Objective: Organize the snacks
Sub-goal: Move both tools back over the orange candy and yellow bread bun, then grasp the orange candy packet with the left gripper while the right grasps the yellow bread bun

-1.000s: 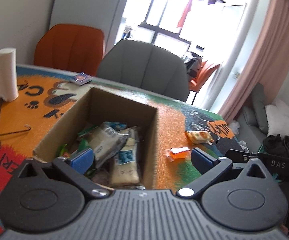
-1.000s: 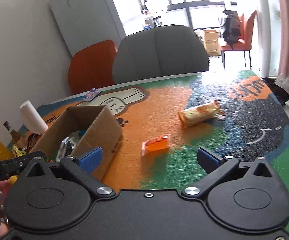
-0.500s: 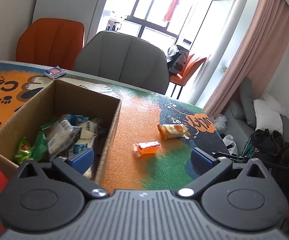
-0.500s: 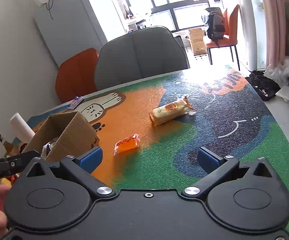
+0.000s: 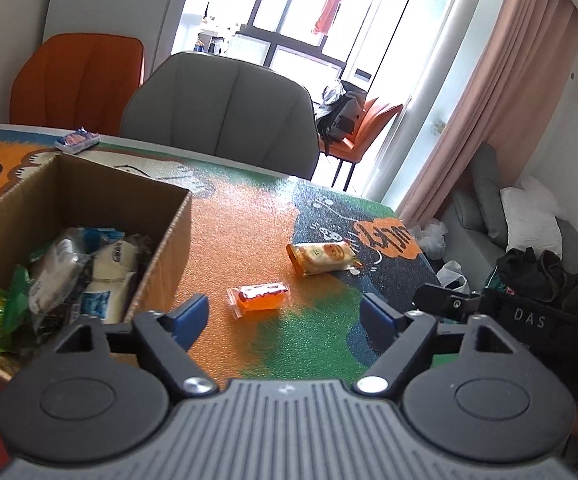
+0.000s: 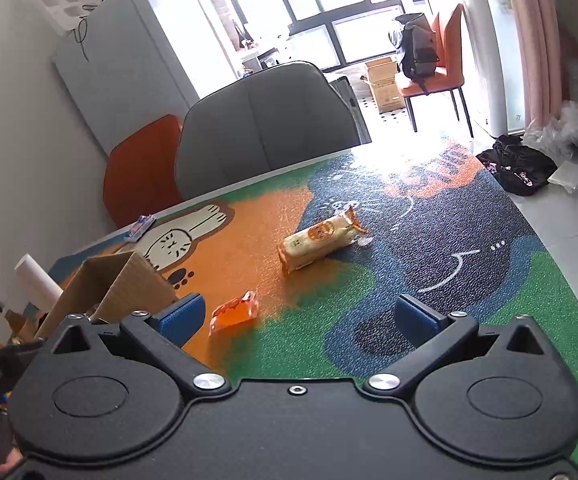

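A cardboard box (image 5: 161, 240) with several snack packets inside stands on the left of the table; it also shows in the right wrist view (image 6: 129, 284). A small orange packet (image 5: 260, 295) (image 6: 235, 314) lies on the mat right of the box. A longer yellow biscuit pack (image 5: 323, 257) (image 6: 319, 240) lies farther right. A blue-and-orange packet (image 5: 77, 140) (image 6: 141, 226) lies at the far table edge. My left gripper (image 5: 285, 316) is open and empty, just short of the orange packet. My right gripper (image 6: 299, 316) is open and empty, above the mat.
A grey chair (image 5: 225, 116) and an orange chair (image 5: 77, 80) stand behind the table. A white paper roll (image 6: 37, 284) stands left of the box. The table's right edge (image 6: 561, 256) drops to the floor. The right gripper's body (image 5: 521, 316) shows at the right.
My left gripper has swung right, from over the box to facing the orange packet. My right gripper has risen and turned toward the two loose snacks.
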`<state>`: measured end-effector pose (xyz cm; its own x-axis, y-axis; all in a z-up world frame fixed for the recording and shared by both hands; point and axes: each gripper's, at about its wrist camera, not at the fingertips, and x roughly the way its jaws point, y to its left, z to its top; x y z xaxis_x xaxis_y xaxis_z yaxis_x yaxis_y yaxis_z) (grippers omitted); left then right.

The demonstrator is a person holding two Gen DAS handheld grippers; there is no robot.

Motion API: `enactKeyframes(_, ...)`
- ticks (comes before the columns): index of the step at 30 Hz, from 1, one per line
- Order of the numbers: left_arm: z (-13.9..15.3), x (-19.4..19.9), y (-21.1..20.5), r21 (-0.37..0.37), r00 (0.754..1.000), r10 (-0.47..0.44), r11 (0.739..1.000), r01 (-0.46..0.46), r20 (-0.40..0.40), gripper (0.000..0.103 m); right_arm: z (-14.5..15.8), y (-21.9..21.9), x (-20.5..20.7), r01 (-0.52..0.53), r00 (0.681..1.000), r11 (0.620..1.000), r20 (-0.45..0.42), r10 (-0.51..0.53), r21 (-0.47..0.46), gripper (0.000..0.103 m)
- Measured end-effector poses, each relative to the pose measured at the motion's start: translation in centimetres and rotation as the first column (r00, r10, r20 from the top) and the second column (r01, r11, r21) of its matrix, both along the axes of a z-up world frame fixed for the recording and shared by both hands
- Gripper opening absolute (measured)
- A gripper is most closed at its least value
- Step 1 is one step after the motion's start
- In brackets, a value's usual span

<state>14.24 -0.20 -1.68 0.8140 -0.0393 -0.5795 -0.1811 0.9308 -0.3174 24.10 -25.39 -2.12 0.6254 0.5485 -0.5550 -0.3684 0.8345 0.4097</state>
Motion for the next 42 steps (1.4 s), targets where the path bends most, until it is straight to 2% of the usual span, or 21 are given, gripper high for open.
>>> enactKeyframes(2, -0.6, 0.8, -0.2, -0.003, 1.000, -0.001, 1.000, 0.001, -0.016, 0.070, -0.2, -0.1, 0.5, 0.004, 1.000, 1.000, 0.000, -0.004, 0.000, 0.103)
enactKeyframes(4, -1.1, 1.7, -0.2, -0.009, 0.999, 0.006, 1.000, -0.007, -0.032, 0.068, -0.4, -0.1, 1.0, 0.005, 1.000, 1.000, -0.008, -0.005, -0.002, 0.102)
enactKeyframes(12, -3.4, 5.1, -0.6, -0.009, 0.996, 0.027, 1.000, -0.028, -0.080, 0.068, -1.6, 0.7, 3.1, -0.004, 0.999, 1.000, -0.038, 0.003, -0.010, 0.100)
enactKeyframes(20, -5.9, 8.3, -0.3, -0.008, 0.990, 0.059, 0.998, -0.061, -0.130, 0.068, -2.9, 1.4, 5.3, 0.000, 0.997, 1.000, -0.078, -0.001, -0.008, 0.092)
enactKeyframes(30, -7.8, 10.8, -0.1, 0.027, 0.981, 0.089, 0.996, -0.086, -0.174, 0.067, -4.1, 2.1, 6.8, -0.005, 0.994, 1.000, -0.107, 0.003, -0.011, 0.092)
enactKeyframes(34, -8.3, 11.3, -0.3, 0.046, 0.981, 0.093, 0.995, -0.087, -0.170, 0.054, -4.5, 2.6, 7.3, 0.000, 0.993, 1.000, -0.118, -0.002, -0.009, 0.092)
enactKeyframes(37, -8.2, 11.5, -0.4, 0.049, 0.983, 0.087, 0.996, -0.080, -0.164, 0.048, -4.8, 2.9, 7.9, 0.002, 0.992, 1.000, -0.127, -0.002, -0.003, 0.090)
enactKeyframes(42, -7.7, 11.7, 0.1, 0.044, 0.983, 0.095, 0.995, -0.089, -0.157, 0.046, -5.0, 3.8, 8.9, 0.008, 0.991, 1.000, -0.134, -0.008, 0.001, 0.088)
